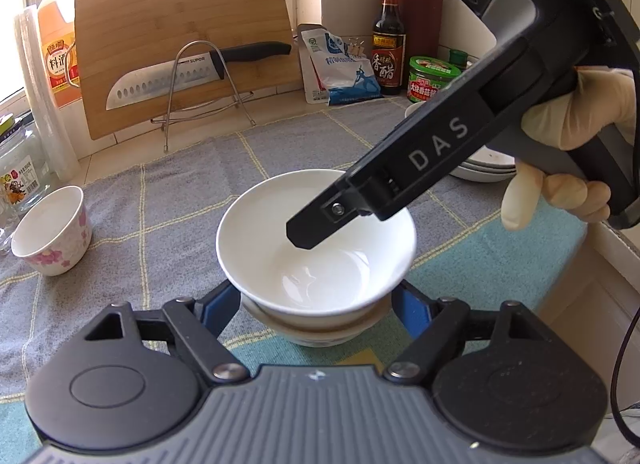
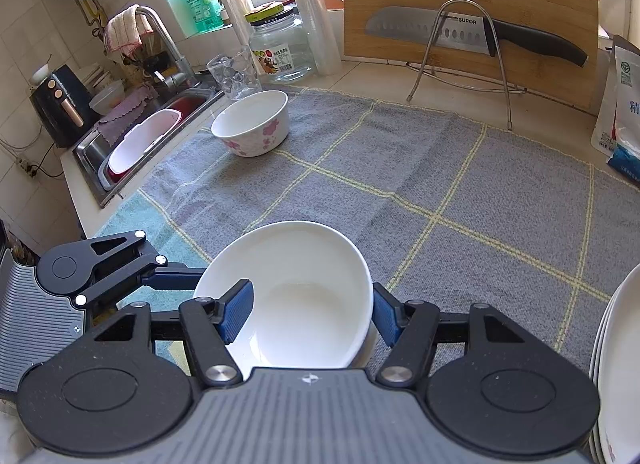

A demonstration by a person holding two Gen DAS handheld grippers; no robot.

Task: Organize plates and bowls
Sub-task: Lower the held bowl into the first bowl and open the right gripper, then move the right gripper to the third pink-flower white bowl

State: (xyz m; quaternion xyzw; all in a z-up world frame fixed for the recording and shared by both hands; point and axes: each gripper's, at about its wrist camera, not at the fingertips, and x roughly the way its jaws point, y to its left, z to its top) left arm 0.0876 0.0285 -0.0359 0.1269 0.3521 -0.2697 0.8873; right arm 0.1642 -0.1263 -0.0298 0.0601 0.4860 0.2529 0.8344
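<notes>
A plain white bowl (image 1: 320, 248) (image 2: 304, 288) sits nested on a lower bowl (image 1: 316, 330) on the grey checked mat (image 2: 400, 183). My left gripper (image 1: 318, 304) is shut on the lower bowl, a blue pad against each side. My right gripper (image 2: 312, 316), held by a gloved hand (image 1: 576, 111), reaches in from the right. It straddles the top bowl's wall: one of its fingers (image 1: 304, 232) hangs inside the bowl and the other stands just outside. Its jaws are open. A floral bowl (image 1: 52, 232) (image 2: 252, 123) stands apart on the mat.
Stacked white plates (image 1: 488, 167) (image 2: 616, 364) lie at the right. A cutting board (image 1: 180, 43) with a knife on a wire rack leans at the back, beside sauce bottles and a jar. A sink (image 2: 132, 143), glass tumbler (image 2: 236, 71) and jar stand at the left.
</notes>
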